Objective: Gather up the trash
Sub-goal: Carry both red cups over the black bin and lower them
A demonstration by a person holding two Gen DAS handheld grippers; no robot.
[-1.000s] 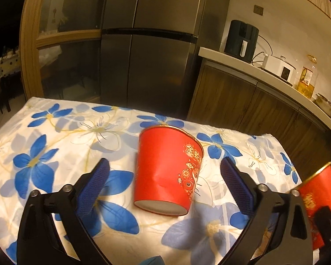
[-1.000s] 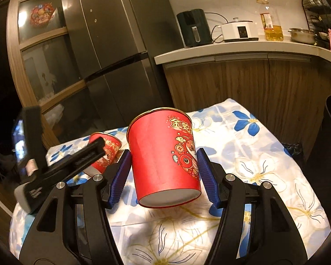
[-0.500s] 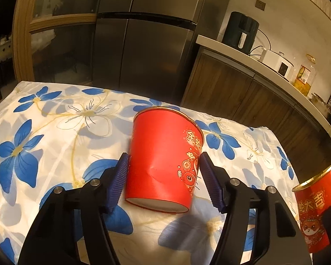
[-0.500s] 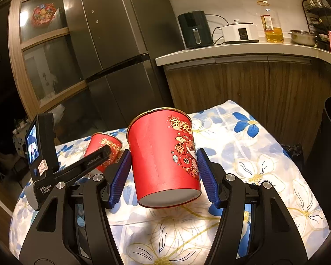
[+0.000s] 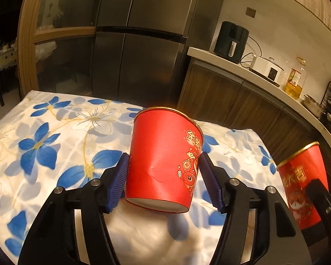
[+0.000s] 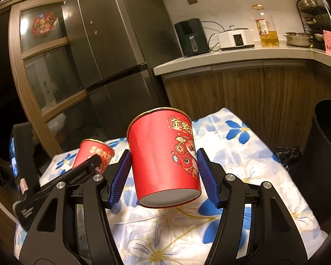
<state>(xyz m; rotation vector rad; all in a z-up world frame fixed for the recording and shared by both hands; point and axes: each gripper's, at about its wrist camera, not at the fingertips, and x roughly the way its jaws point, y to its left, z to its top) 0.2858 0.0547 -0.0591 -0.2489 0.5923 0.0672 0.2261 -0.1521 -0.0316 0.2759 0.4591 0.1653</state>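
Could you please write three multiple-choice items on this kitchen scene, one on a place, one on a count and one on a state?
1. Where is the dark bin?
A. On the counter
B. Beside the table's right end
C. In front of the fridge

2. How many red cups are in view?
A. One
B. Two
C. Four

3. What state is the left gripper in?
A. Shut on a cup
B. Wide open over bare cloth
C. Shut on a bottle

Answers:
1. B: the right wrist view shows the bin standing past the edge of the flowered cloth.
2. B: the left cup and the right cup each sit in their own gripper.
3. A: its blue pads press the left cup's sides, and the cup's base hangs clear of the cloth; the right gripper grips its cup likewise.
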